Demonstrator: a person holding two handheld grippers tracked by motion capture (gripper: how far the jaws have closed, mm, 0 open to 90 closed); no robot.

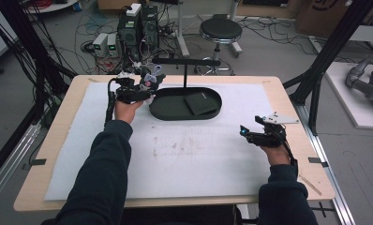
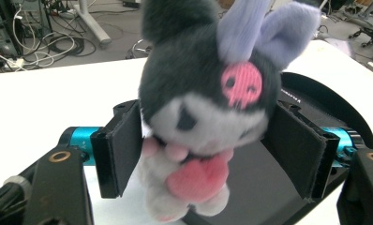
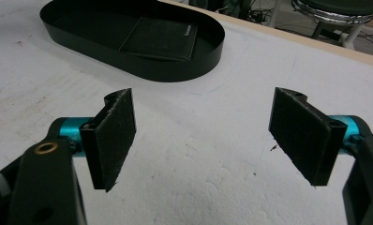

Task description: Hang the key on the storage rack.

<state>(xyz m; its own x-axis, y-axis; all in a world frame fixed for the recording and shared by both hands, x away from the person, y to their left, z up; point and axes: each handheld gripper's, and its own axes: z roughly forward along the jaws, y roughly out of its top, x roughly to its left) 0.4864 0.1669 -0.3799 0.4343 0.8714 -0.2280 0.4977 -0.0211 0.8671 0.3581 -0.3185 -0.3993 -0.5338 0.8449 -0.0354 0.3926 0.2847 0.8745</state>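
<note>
At the left rim of the black oval tray (image 1: 184, 114), the left claw (image 1: 147, 84) has a plush toy (image 2: 201, 108) between its spread pads, which barely touch it. Far right, over the white mat (image 1: 175, 159), the right claw (image 1: 246, 132) gapes empty.

The plush toy (image 2: 198, 122) is a small soft doll with a dark grey head, a white face, lilac ears and a pink skull badge on its forehead. It clutches a pink heart against its white belly. It stands upright, facing the left tool's camera, its feet at the near rim of the black oval tray (image 2: 344, 112). In the high view the plush toy (image 1: 149, 79) sits by the tray's (image 1: 175, 115) left end.
</note>
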